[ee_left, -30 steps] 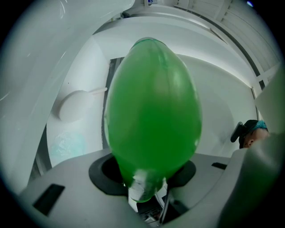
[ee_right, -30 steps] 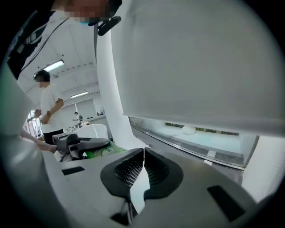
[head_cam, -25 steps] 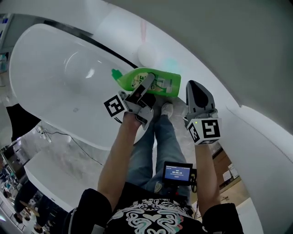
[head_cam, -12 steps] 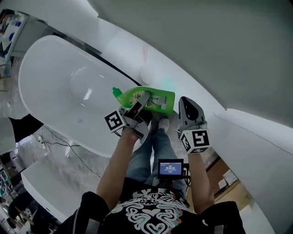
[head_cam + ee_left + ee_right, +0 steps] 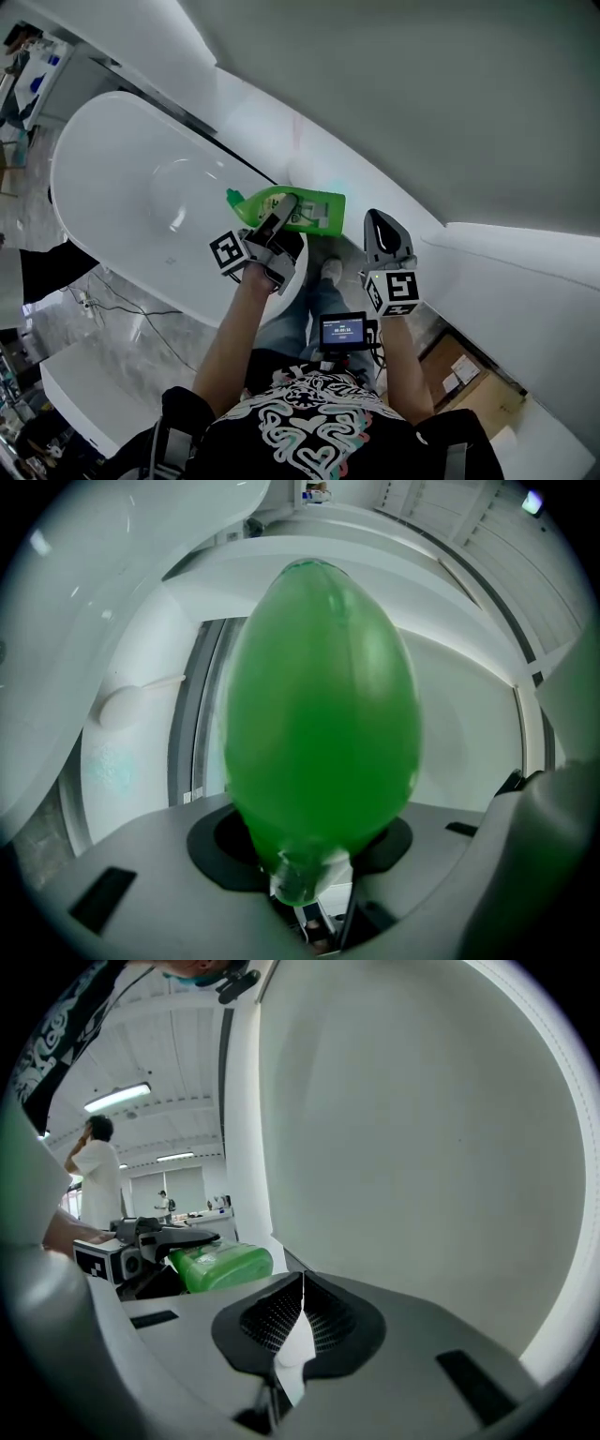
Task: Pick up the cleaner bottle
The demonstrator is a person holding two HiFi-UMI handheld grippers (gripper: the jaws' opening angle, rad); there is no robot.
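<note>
The green cleaner bottle (image 5: 305,208) lies level in the air, its cap (image 5: 234,198) pointing left over the bathtub rim. My left gripper (image 5: 286,212) is shut on the bottle's body. In the left gripper view the green bottle (image 5: 319,705) fills the middle and sits between the jaws of the left gripper (image 5: 309,855). My right gripper (image 5: 378,225) hangs just right of the bottle, apart from it, shut with nothing in it. In the right gripper view the pads of the right gripper (image 5: 302,1283) meet, and the bottle (image 5: 220,1266) shows at the left.
A white bathtub (image 5: 122,216) lies below and to the left. A white curved wall (image 5: 487,272) rises at the right. A white round-headed brush (image 5: 122,700) rests on the ledge behind. A cardboard box (image 5: 469,375) stands on the floor. People (image 5: 94,1180) stand far off.
The bottle stays in my left gripper. The right gripper has sunk slightly and sits a little nearer the bottle. The head view has shifted, showing more of the tub.
</note>
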